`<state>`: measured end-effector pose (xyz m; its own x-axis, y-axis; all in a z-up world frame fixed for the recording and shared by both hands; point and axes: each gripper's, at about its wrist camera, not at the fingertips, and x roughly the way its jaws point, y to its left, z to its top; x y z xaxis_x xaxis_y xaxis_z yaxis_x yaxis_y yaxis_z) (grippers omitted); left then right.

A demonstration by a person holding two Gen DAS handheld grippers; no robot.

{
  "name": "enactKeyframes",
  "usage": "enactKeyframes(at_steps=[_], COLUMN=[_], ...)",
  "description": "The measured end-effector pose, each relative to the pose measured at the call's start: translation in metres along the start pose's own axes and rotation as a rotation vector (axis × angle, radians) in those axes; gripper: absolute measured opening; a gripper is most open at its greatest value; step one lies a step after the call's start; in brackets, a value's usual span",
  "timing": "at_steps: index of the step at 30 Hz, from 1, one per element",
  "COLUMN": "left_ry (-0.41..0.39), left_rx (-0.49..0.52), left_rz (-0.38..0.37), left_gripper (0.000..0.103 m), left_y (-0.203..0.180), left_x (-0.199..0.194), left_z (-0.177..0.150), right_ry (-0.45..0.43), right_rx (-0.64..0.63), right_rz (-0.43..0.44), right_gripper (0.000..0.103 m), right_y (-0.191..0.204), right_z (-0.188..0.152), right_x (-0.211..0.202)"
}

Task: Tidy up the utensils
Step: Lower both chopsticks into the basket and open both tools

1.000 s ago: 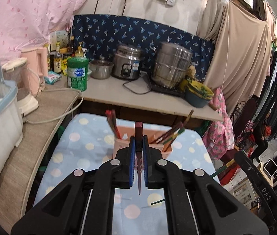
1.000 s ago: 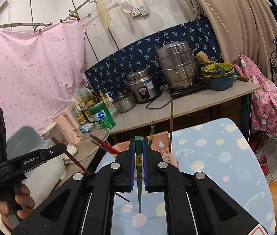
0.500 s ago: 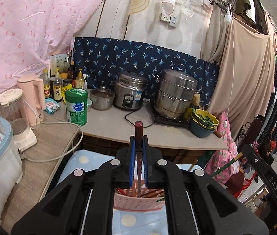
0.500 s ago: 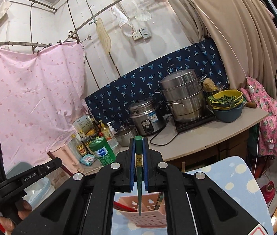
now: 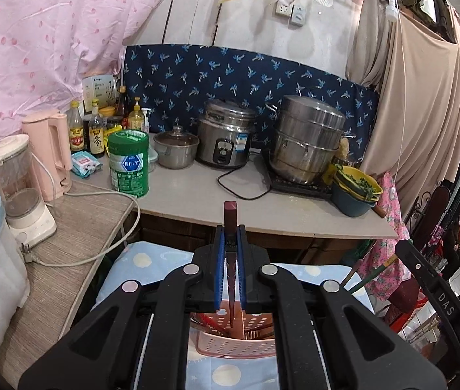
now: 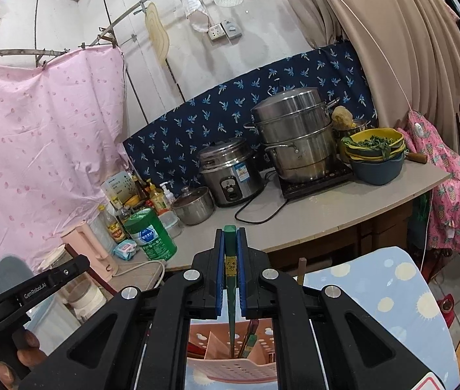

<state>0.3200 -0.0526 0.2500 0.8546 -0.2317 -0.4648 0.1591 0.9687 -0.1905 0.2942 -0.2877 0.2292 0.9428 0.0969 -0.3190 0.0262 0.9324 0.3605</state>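
Observation:
My left gripper (image 5: 230, 237) is shut on a dark red chopstick (image 5: 230, 217) held upright, its tip pointing down into a pink perforated utensil basket (image 5: 236, 346) right below. My right gripper (image 6: 230, 243) is shut on a green chopstick (image 6: 230, 237), its tip down inside the same pink basket (image 6: 230, 370), which holds several other chopsticks. The basket stands on a blue spotted cloth (image 6: 389, 292). The left gripper body (image 6: 35, 286) shows at the left of the right wrist view.
A counter (image 5: 197, 198) behind holds a rice cooker (image 5: 225, 139), a steel steamer pot (image 5: 308, 139), a green tin (image 5: 129, 162), bowls (image 5: 355, 191), bottles and a pink kettle (image 5: 51, 152). A blender (image 5: 19, 191) stands on the left side shelf.
Both grippers have risen and tilted over the basket, which now lies directly under the chopstick tips. Both stay shut on their chopsticks.

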Motion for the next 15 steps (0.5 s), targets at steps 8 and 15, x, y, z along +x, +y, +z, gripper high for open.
enactKeyframes(at_steps=[8,15], left_ry=[0.038,0.059], left_rx=[-0.012,0.007], left_rz=[0.001,0.004], left_gripper=[0.007,0.008], left_y=[0.006,0.003], left_x=[0.021,0.03], left_z=[-0.014,-0.023], right_ry=[0.053,0.094], right_rx=[-0.001,-0.016], right_rz=[-0.012,-0.019], right_gripper=[0.007,0.007], right_y=[-0.004,-0.004], right_z=[-0.02,-0.033], right_x=[0.025,0.036])
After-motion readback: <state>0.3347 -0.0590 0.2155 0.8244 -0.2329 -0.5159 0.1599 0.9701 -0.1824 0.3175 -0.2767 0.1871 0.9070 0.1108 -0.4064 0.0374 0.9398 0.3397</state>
